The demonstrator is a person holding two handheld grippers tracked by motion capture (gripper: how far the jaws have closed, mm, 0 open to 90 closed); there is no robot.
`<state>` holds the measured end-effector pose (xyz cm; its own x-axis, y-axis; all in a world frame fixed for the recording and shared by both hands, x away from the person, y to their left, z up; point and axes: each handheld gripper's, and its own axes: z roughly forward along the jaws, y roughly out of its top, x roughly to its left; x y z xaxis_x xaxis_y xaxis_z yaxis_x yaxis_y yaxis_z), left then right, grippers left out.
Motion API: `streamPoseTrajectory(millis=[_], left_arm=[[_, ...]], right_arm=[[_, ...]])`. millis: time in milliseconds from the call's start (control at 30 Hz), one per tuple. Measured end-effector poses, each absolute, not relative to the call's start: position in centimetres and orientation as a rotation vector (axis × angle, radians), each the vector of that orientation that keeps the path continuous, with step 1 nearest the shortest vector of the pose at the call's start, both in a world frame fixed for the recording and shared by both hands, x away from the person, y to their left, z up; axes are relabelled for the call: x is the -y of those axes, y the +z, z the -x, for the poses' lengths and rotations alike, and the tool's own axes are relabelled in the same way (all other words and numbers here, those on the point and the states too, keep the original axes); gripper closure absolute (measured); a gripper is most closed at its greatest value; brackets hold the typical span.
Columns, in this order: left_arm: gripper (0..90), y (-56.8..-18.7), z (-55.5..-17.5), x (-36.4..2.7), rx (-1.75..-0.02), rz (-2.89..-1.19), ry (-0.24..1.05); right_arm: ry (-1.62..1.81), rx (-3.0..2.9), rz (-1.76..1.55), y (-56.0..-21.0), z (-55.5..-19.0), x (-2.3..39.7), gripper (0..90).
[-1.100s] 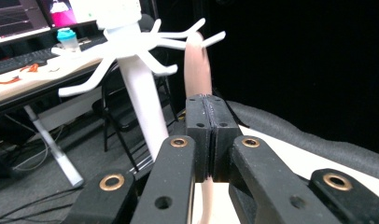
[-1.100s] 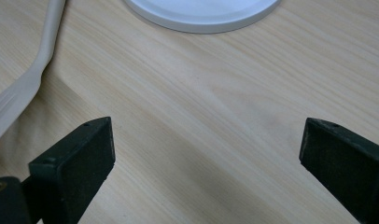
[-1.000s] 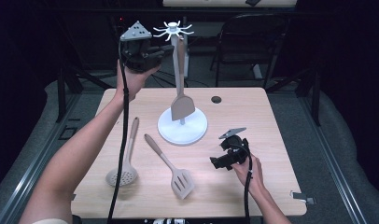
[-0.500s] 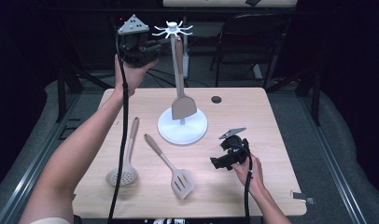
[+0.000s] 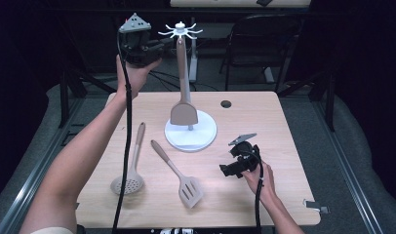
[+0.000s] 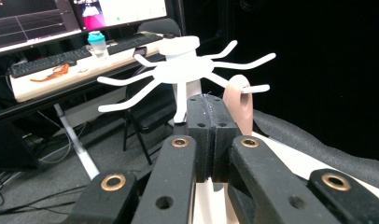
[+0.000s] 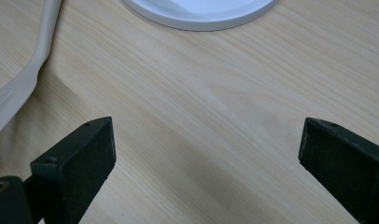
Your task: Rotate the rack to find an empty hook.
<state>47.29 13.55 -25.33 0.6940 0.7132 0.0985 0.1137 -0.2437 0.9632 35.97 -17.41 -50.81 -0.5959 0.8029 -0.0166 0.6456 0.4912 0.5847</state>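
Note:
A white rack with a round base (image 5: 203, 139) and a ring of hooks (image 5: 180, 33) stands mid-table. A tan spatula (image 5: 184, 114) hangs from one hook, its blade just above the base. My left gripper (image 5: 162, 45) is raised beside the hooks, to their left. In the left gripper view its jaws (image 6: 211, 116) are pressed together with nothing between them, just short of the hooks (image 6: 183, 70) and the spatula's handle end (image 6: 239, 105). My right gripper (image 5: 235, 165) rests on the table to the right of the base. Its jaws (image 7: 206, 149) stand wide open over bare wood.
A tan skimmer (image 5: 130, 178) and a slotted turner (image 5: 186, 187) lie on the wooden table (image 5: 284, 146), front left of the base. The turner's handle (image 7: 33, 60) and the base's rim (image 7: 201, 11) show in the right gripper view. A chair (image 5: 264, 44) stands behind the table.
My left gripper has drifted slightly up and to the left beside the hooks, jaws still shut. The right gripper and the utensils have not moved.

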Motion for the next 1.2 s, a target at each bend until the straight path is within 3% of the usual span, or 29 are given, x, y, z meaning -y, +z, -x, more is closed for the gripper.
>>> streamPoseTrajectory(millis=[900,1067,1133,1200], left_arm=[[89.8,-25.4,-48.2,-14.0,-0.695,-1.751,0.658],[78.1,-25.9,-47.8,-14.5,-0.707,-1.743,0.649],[62.5,-26.0,-47.7,-14.9,-0.732,-1.752,0.648],[58.2,-26.2,-47.7,-15.1,-0.743,-1.753,0.652]], right_arm=[[0.764,-2.455,-1.218,-50.8,-35.9,17.4,3.8],[0.778,-2.453,-1.213,-50.8,-35.9,17.4,3.8],[0.775,-2.456,-1.214,-50.8,-35.9,17.4,3.9],[0.782,-2.454,-1.215,-50.8,-35.9,17.3,3.9]])
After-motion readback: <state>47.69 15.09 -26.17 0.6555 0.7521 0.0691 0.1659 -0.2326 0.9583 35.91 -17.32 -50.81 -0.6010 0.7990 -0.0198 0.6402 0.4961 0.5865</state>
